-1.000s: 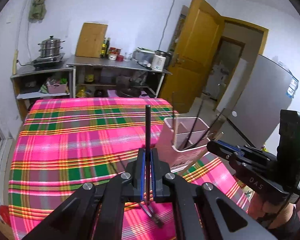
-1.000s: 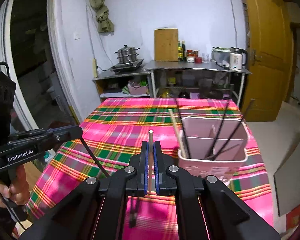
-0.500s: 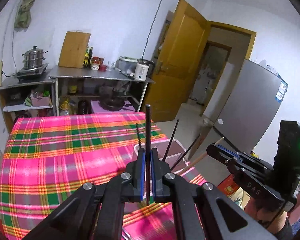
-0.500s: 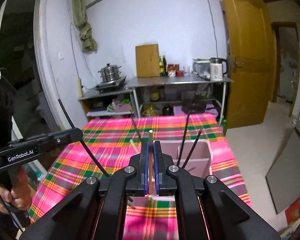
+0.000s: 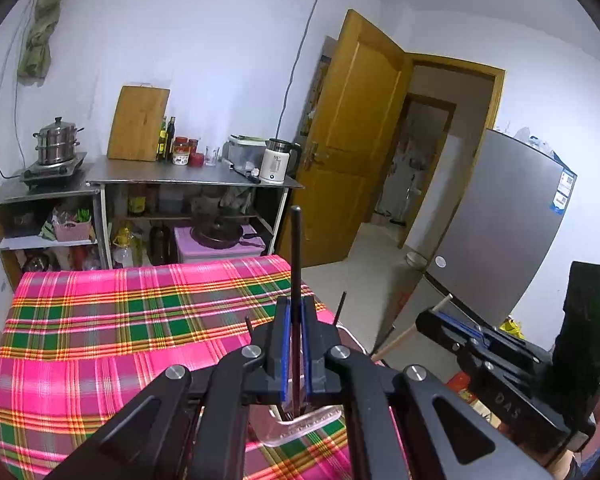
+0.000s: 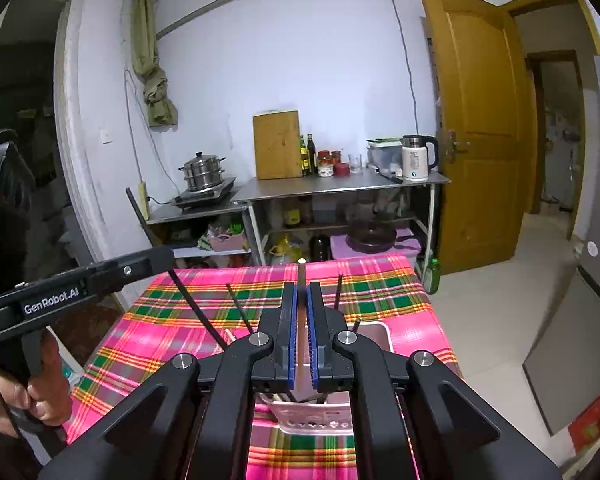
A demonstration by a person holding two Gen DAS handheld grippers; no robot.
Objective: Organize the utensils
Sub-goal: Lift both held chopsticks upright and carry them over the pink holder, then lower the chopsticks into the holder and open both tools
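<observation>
My left gripper (image 5: 295, 344) is shut on a black chopstick (image 5: 295, 256) that stands upright between its blue pads, directly above the pink utensil holder (image 5: 300, 428). My right gripper (image 6: 302, 336) is shut on a light wooden chopstick (image 6: 301, 280), also upright, over the same pink holder (image 6: 316, 420). Black chopsticks (image 6: 338, 290) stick up out of the holder. The holder stands on the pink plaid tablecloth (image 5: 100, 340). The right gripper shows at the right of the left wrist view (image 5: 440, 320), the left one at the left of the right wrist view (image 6: 152, 260).
Behind the table stand metal shelves with a steamer pot (image 5: 56, 142), a cutting board (image 5: 138, 124), bottles and a white kettle (image 5: 278, 166). A yellow door (image 5: 352, 140) is open at the right, beside a grey fridge (image 5: 500, 232).
Both grippers have moved forward and over the pink holder, which now lies right under the fingers. Each still holds its chopstick upright.
</observation>
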